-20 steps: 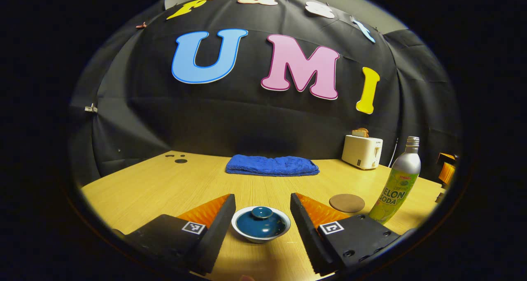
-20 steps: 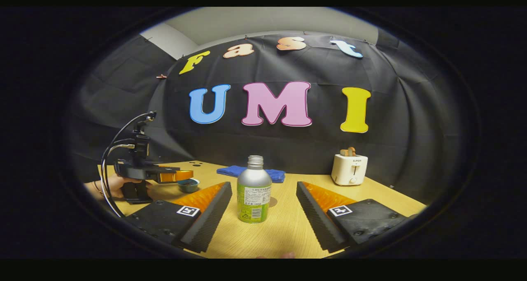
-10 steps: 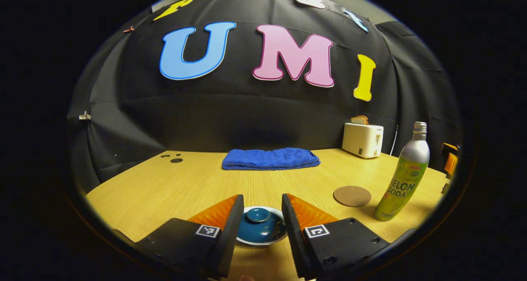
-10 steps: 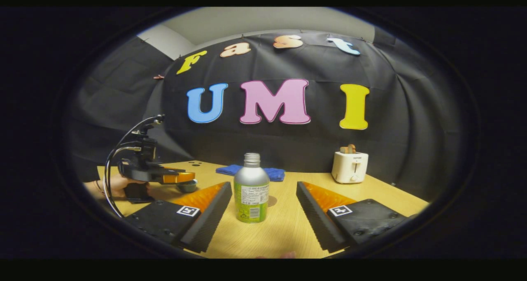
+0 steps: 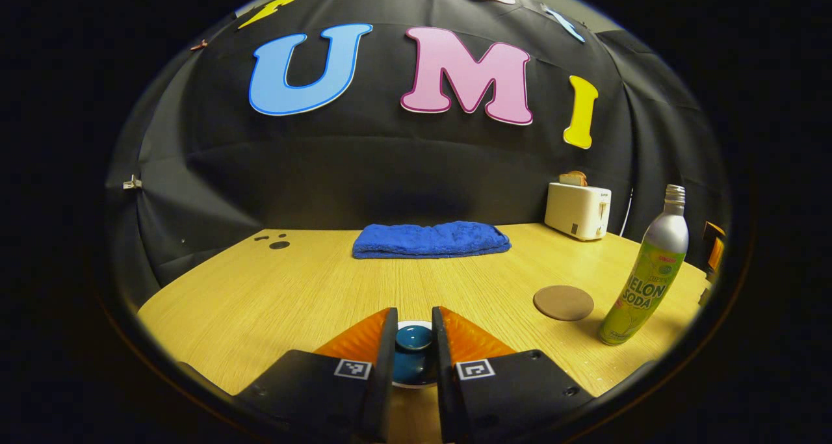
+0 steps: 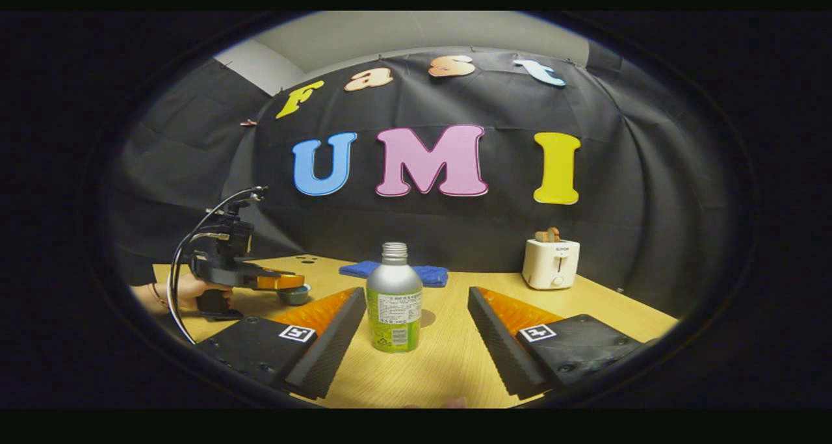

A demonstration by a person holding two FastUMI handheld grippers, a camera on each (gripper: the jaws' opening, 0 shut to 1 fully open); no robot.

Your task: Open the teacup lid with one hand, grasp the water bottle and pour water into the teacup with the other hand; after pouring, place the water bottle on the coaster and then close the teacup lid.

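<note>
The teacup [image 5: 416,380] is white-rimmed with a dark blue lid [image 5: 414,339] and sits on the table right under my left gripper [image 5: 414,311]. Its two fingers press on the lid's knob from both sides. In the right gripper view the same gripper [image 6: 281,281] hovers over the teacup [image 6: 294,294], held by a hand [image 6: 188,291]. The silver and green water bottle [image 6: 394,301] stands upright, uncapped, between the fingers of my right gripper [image 6: 416,293], which is open and apart from it. A round brown coaster [image 5: 563,302] lies left of the bottle [image 5: 647,281].
A folded blue towel [image 5: 430,239] lies at the back of the wooden table [image 5: 260,294]. A white toaster [image 5: 577,210] with bread in it stands at the back right. Cables loop from the left gripper's body [image 6: 195,249].
My left gripper came down over the teacup and closed from wide open onto the lid's knob. The right gripper edged slightly nearer the bottle and stayed open.
</note>
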